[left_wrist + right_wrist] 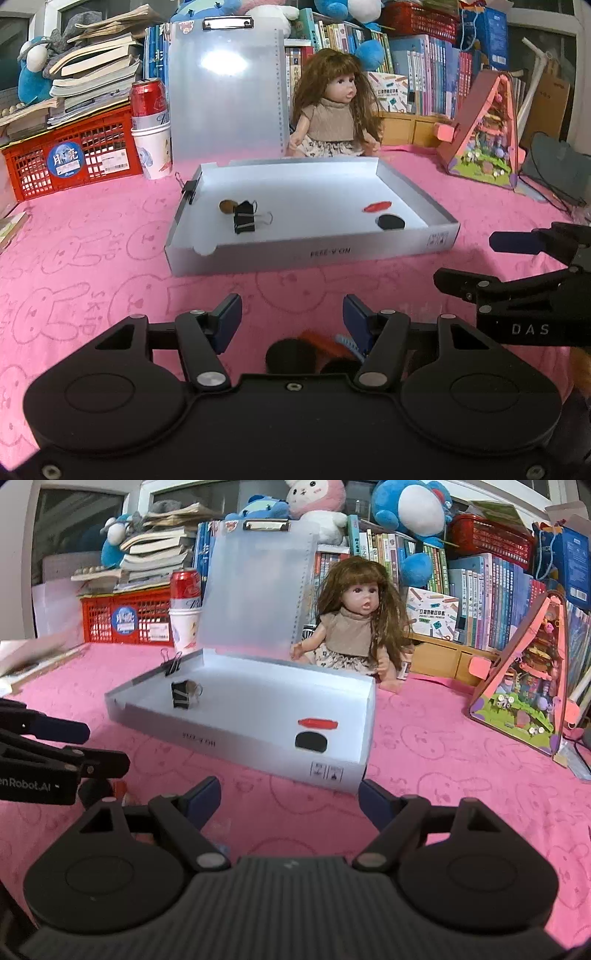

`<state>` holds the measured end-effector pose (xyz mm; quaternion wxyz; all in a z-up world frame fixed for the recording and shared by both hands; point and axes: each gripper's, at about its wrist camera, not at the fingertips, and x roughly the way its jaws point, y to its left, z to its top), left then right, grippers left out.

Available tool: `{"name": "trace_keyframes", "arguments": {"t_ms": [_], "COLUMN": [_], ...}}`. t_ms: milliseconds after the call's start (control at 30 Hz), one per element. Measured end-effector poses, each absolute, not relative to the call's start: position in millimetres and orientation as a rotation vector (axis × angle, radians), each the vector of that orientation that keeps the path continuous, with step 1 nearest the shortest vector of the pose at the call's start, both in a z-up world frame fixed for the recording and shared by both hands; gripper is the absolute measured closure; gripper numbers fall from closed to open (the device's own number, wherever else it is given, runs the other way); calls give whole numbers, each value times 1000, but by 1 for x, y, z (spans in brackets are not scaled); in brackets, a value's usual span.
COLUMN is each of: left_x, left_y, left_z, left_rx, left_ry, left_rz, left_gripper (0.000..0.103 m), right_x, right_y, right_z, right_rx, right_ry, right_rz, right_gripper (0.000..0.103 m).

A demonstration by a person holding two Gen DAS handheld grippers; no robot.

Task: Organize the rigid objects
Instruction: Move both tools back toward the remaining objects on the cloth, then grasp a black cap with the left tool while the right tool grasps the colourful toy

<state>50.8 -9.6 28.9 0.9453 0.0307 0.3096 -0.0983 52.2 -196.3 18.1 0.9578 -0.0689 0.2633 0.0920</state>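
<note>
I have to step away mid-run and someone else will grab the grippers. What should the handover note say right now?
Left gripper: open, holding nothing, low over the pink cloth.
Right gripper: open, empty, in front of the box.
White box: lid up. Inside: black binder clip beside a small brown piece on the left, red piece and black disc on the right. Another clip sits on the left wall.
Left to do: loose items on the cloth under the left gripper, a black round piece, something orange and something blue.
</note>
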Motion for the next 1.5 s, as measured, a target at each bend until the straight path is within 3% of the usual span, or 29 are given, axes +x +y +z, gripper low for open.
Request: {"name": "trace_keyframes", "arguments": {"t_ms": [733,933,1200,1500], "left_x": [28,16,6,0], "left_y": [-11,-1,2,-14], "left_z": [14,12,13,14], "left_rx": [107,100,85,101], "left_ry": [653,669,686,663], "left_rz": [-196,-207,-233,-270], "left_gripper": [44,54,65,66], "right_x": [31,14,2,14], "right_y": [-199,-208,-208,-188], "right_z": [8,5,6,-3], "right_rx": [-159,-172,-190,-183], "right_ry": [566,570,555,580], "right_rz": [189,211,262,278], "right_gripper": [14,15,25,39]}}
